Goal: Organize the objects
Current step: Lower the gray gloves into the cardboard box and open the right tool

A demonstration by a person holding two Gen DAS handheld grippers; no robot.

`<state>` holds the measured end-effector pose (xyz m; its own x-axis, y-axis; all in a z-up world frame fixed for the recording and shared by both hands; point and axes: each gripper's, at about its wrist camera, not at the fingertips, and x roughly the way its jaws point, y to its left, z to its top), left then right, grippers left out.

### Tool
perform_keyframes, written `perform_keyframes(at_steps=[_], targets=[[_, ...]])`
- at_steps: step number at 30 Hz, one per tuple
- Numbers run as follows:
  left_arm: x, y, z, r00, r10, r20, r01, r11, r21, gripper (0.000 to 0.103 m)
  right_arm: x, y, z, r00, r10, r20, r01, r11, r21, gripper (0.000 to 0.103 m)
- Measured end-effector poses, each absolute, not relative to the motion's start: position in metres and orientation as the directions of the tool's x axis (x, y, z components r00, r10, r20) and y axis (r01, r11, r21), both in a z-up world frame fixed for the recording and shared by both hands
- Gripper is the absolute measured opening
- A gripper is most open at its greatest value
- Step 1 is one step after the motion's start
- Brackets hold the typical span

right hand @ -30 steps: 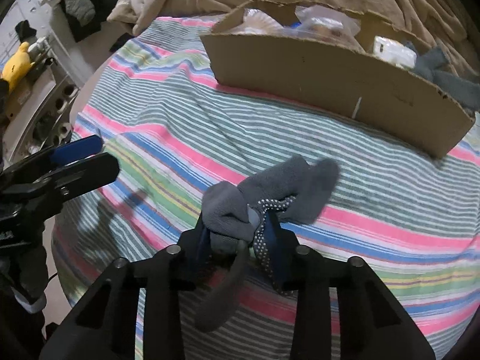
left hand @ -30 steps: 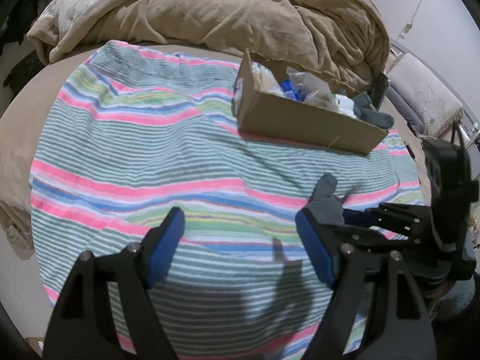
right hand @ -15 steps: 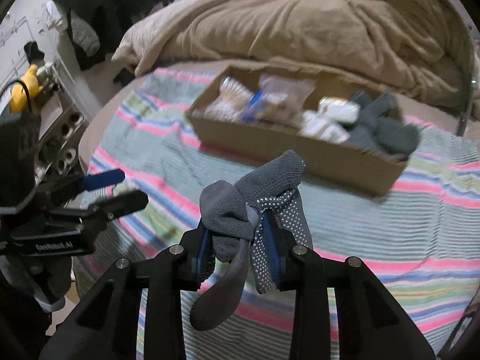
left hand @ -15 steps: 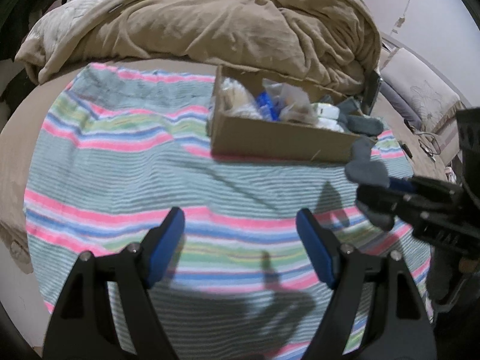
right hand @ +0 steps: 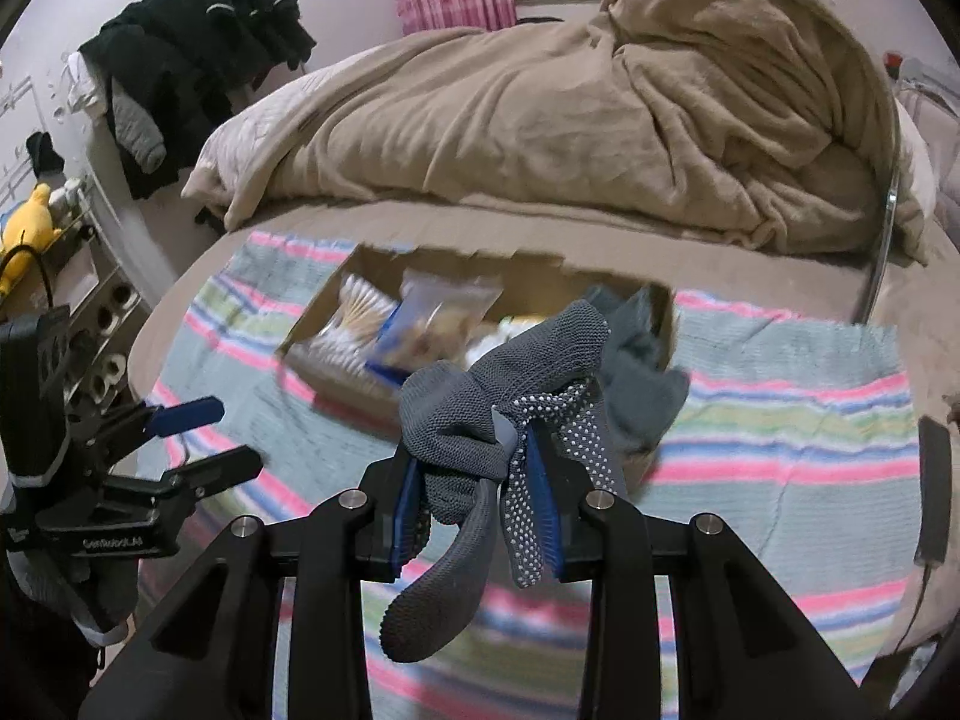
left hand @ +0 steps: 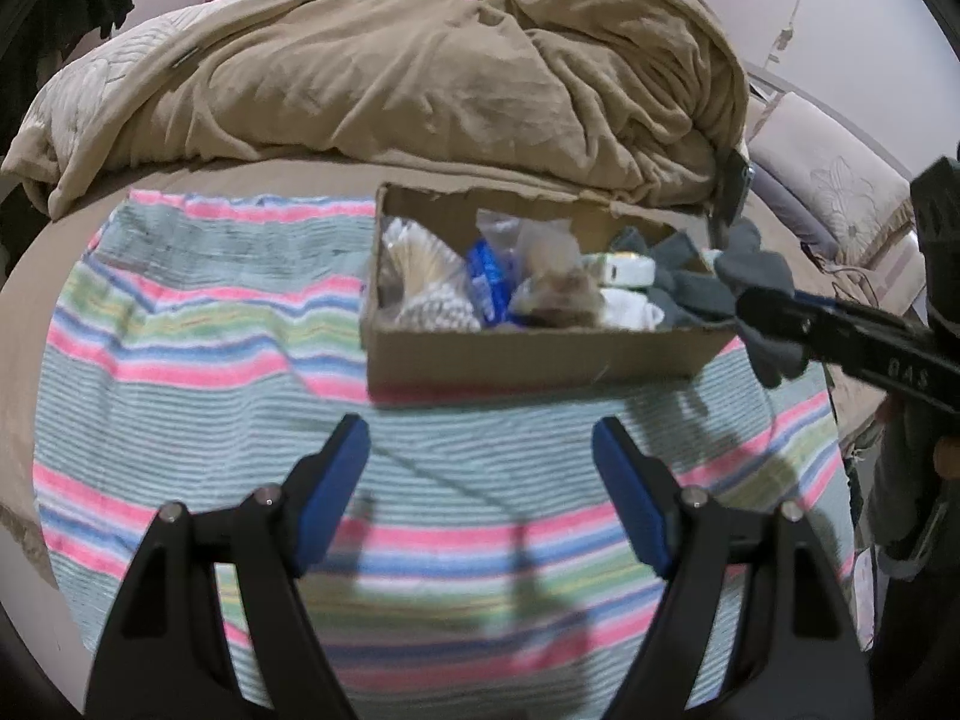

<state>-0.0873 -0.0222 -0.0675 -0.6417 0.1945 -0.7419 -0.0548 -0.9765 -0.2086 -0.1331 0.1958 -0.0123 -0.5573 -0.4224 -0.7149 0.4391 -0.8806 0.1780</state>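
My right gripper (right hand: 474,468) is shut on a grey knitted glove (right hand: 510,372) with white grip dots and holds it in the air over the near right end of the cardboard box (right hand: 318,354). In the left wrist view the glove (left hand: 756,276) hangs at the box's right end, gripped by the right gripper (left hand: 774,306). The box (left hand: 540,354) holds cotton swabs, plastic packets and grey socks (left hand: 678,282). My left gripper (left hand: 480,462) is open and empty above the striped towel (left hand: 180,360), in front of the box.
A rumpled tan blanket (left hand: 420,72) fills the bed behind the box. Dark clothes (right hand: 198,48) hang on the left wall, with a shelf and a yellow toy (right hand: 30,216) below. A chair frame (right hand: 882,240) stands at the right.
My right gripper has lifted the grey glove off the towel and carried it up toward the box's right end. The left gripper has drawn back, still open.
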Motion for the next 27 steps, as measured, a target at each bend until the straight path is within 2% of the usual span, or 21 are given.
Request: perform_keyframes(at_steps=[9,18,27], targets=[[-0.111,-0.012,-0.072,-0.639,0.210,-0.740,-0.069,-0.974,-0.217,0.078,-0.169,0.202,-0.017,-0.578,-0.403,-0.709,0.413,-0.894,0.172,0.035],[-0.131,-0.011,-0.075,-0.645,0.214,-0.734,-0.065,-0.972,-0.227,0.078,-0.205,0.205,-0.047,-0.551,-0.373,-0.747,0.374,-0.910,0.178,0.035],[-0.137,-0.009,-0.081,-0.630,0.218,-0.746,-0.066,-0.971,-0.229,0.080,-0.220,0.199,-0.076,-0.544,-0.282,-0.790,0.337,-0.936,0.102,0.035]])
